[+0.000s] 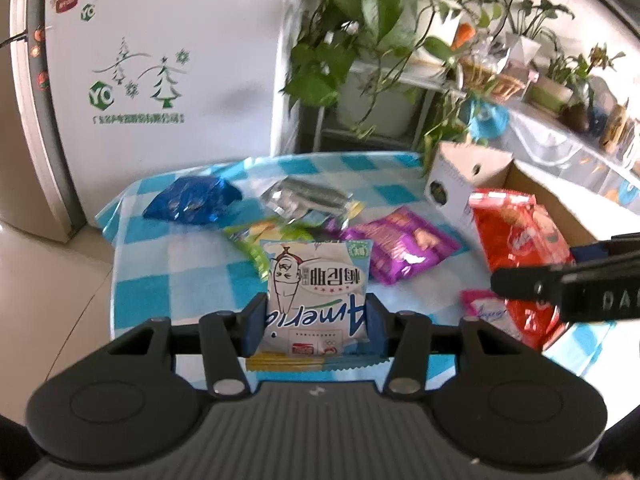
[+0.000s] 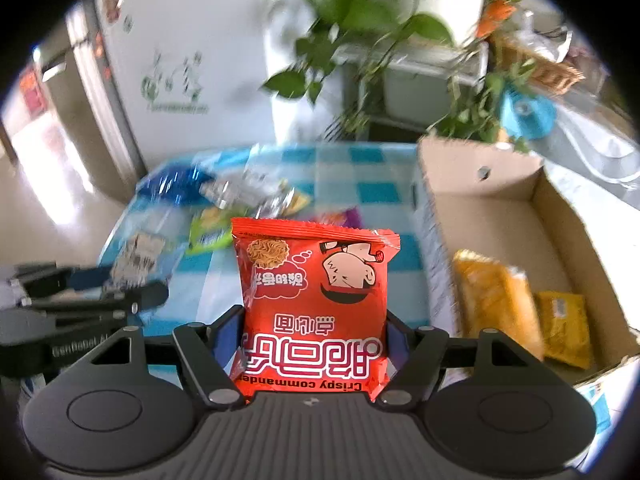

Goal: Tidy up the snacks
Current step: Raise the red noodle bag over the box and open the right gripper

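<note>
Item: two snack packets in claws, cardboard box to the right.
Left claw (image 1: 316, 316) clamps white packet (image 1: 316, 292); right claw (image 2: 314, 340) clamps red noodle packet (image 2: 314, 304), upright. Cardboard box (image 2: 492, 168) lies just right of the right claw, the nearer one, above the counter (image 2: 344, 168).
</note>
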`<state>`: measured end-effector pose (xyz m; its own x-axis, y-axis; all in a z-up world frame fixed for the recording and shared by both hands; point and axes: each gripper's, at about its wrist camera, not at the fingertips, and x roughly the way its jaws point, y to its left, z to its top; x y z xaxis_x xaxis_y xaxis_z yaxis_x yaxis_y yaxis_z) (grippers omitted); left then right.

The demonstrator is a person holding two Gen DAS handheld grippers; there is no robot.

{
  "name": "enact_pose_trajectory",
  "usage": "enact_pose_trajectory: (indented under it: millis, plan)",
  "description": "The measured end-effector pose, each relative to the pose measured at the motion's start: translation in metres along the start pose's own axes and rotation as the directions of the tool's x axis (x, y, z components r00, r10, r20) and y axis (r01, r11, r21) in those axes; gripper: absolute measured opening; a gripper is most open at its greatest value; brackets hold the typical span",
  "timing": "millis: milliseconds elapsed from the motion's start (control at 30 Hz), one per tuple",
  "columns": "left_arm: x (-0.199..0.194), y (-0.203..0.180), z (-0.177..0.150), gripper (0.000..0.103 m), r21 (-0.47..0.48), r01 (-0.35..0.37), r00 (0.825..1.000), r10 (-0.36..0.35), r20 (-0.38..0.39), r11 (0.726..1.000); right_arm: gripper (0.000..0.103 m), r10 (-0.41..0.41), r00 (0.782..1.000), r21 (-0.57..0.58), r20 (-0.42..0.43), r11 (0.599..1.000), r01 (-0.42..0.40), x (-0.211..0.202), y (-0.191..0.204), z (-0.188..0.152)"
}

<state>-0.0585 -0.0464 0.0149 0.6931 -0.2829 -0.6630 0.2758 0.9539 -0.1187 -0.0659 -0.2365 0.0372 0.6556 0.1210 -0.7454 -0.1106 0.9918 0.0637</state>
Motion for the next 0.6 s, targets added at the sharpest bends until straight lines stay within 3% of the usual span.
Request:
enact_pose_trajectory:
  millis: [367,600]
  plan:
    - [-0.005,-0.049,0.037,0.05,0.018,0.111,0.992,-0.112,0.053,0.994,0.077,-0.046,0.986,0.143,0.16,0.989,0.023,-0.041,-0.071,0.028]
    - [0.002,-0.093,0.057,0.05,0.039,0.2,0.978,-0.202,0.058,0.979,0.077,-0.102,0.98,0.252,0.17,0.966,0.057,-0.044,-0.125,0.04]
